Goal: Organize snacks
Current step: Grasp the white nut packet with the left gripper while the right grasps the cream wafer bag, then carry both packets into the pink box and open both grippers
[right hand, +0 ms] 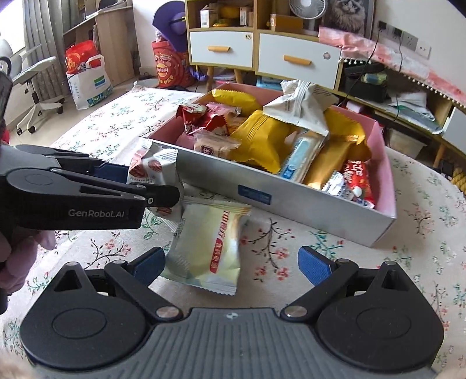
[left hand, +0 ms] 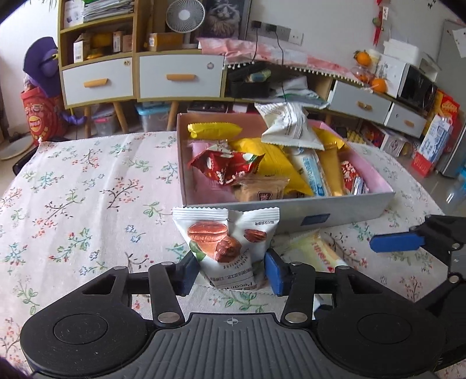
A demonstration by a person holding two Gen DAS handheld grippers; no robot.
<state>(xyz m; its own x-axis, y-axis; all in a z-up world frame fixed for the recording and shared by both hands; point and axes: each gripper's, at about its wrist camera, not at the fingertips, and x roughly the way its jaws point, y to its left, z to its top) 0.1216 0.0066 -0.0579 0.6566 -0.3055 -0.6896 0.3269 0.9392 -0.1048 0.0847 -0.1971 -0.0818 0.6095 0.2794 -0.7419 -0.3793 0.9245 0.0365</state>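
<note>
Between left claw (left hand: 230, 272) pads, pecan packet (left hand: 227, 247) clamped, right claw (right hand: 230, 263) apart beside cake packet (right hand: 209, 250)

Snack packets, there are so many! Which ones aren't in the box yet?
Two: the white pecan packet, standing between the left gripper's jaws, and the pale yellow packet lying flat on the tablecloth. All the others sit inside the box.

Wooden drawer cabinets (left hand: 139, 73) (desk fan (left hand: 185, 14) atop), office chair (right hand: 32, 73).

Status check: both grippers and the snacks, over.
Left gripper shut on pecan packet. Right gripper open over pale yellow packet. Box nearly full.
</note>
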